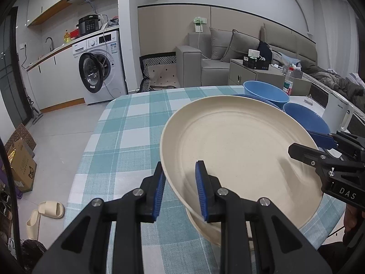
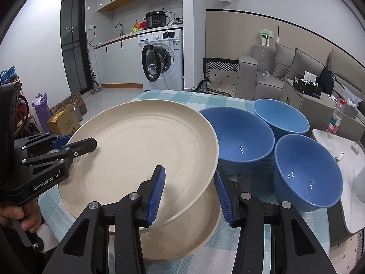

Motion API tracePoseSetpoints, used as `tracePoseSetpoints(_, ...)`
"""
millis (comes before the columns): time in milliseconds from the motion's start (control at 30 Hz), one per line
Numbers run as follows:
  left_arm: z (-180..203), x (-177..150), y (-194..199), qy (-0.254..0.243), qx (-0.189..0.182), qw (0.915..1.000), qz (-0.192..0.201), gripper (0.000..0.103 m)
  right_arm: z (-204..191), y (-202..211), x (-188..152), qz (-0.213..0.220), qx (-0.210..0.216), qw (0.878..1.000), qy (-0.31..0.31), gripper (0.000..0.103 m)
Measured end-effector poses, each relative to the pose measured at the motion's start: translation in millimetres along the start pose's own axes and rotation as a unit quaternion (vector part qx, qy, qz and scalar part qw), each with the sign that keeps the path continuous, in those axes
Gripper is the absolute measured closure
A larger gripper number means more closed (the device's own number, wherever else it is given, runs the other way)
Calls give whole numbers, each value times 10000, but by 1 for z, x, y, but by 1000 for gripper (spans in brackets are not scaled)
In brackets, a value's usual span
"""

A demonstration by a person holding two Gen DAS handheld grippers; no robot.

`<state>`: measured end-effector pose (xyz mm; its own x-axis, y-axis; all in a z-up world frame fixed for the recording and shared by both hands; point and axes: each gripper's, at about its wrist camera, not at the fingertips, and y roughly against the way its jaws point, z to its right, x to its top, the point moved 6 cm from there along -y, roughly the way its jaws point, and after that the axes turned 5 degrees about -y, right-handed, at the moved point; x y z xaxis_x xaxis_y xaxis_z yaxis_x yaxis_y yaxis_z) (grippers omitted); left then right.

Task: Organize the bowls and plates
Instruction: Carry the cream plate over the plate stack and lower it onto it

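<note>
Both tongs (image 1: 180, 190) (image 2: 189, 196) clenched on cream plate (image 1: 239, 146), third blue bowl (image 2: 305, 171) only in right view

cream plate (image 2: 141, 150) is sitting tilted above a second cream plate (image 2: 200, 223) on the checked cloth; three blue bowls (image 2: 241, 134) are standing upright just beside it, clustered, rims close together
</note>
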<state>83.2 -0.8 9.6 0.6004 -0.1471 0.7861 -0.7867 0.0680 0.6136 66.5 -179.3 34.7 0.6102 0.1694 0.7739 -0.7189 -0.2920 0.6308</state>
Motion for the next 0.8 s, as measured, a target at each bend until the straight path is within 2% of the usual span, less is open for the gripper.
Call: tracePoseSetpoints(800, 11, -21, -5, -114, 26, 9996, -259, 79, 5, -12, -21, -283, 143, 9992, 253, 57)
